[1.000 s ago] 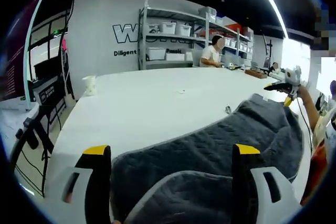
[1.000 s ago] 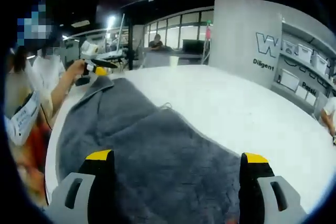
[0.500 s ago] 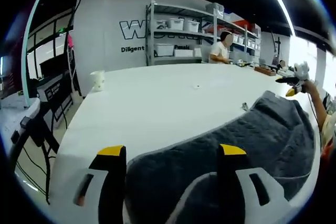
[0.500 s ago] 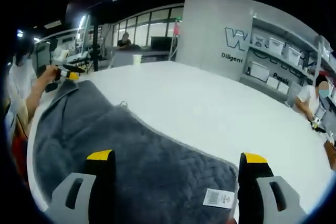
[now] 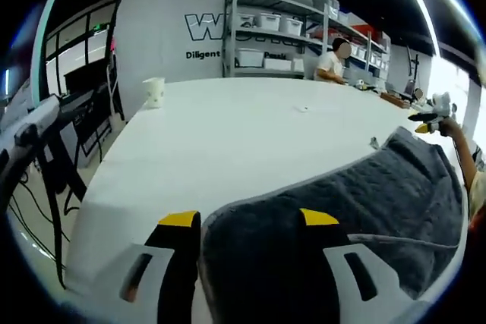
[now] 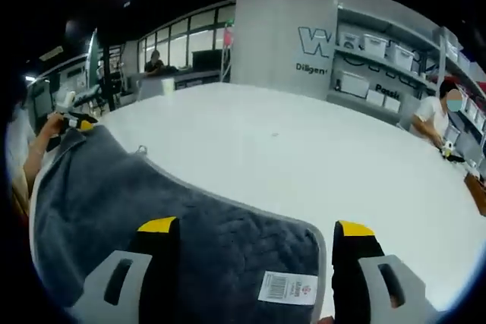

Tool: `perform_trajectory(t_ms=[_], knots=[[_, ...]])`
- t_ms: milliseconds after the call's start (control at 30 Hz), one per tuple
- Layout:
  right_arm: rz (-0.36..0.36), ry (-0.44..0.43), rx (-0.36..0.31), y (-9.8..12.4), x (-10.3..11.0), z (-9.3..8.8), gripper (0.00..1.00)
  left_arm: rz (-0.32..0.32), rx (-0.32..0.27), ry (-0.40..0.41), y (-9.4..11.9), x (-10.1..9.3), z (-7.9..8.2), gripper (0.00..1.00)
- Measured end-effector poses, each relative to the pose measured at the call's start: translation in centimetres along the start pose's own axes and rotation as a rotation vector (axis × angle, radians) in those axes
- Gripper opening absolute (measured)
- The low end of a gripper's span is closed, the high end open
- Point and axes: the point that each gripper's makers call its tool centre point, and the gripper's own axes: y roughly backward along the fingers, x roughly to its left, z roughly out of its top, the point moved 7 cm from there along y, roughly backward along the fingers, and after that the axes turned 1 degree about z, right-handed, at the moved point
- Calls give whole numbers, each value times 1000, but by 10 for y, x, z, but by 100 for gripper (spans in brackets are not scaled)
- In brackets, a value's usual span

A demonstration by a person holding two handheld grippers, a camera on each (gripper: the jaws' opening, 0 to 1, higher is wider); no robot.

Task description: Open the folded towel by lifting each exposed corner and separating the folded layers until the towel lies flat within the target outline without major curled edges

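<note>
Spreading grey quilted towel [image 6: 190, 225]

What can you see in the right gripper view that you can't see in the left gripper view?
Right gripper view: a white barcode label on the towel's corner, and windows behind the table.

Left gripper view: a black stand beside the table, and a seam across the towel.

Both: the gray towel on the white table, a paper cup, the shelves, a seated person, and the other gripper at the far corner.
</note>
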Motion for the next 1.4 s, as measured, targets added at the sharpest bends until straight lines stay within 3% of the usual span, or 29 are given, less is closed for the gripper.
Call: perform_trajectory(t_ms=[167, 400, 567, 933, 1033, 1133, 1400], knots=[[17, -16, 33, -7, 0, -13, 72, 7, 41, -14, -4, -1, -9, 42], [4, -3, 45, -17, -2, -20, 60, 40, 43, -46, -6, 2, -9, 34], [31, -2, 53, -23, 5, -24, 50, 47, 35, -58, -7, 0, -10, 33], [31, -35, 32, -25, 2, -27, 41, 55, 0, -65, -9, -2, -12, 22], [38, -26, 25, -25, 3, -26, 29, 55, -5, -75, -10, -5, -12, 16], [46, -13, 21, -25, 4, -26, 10, 59, -2, -90, -11, -7, -11, 10], [44, -5, 18, -24, 3, -27, 8, 67, 4, -123, -13, -9, -10, 7]])
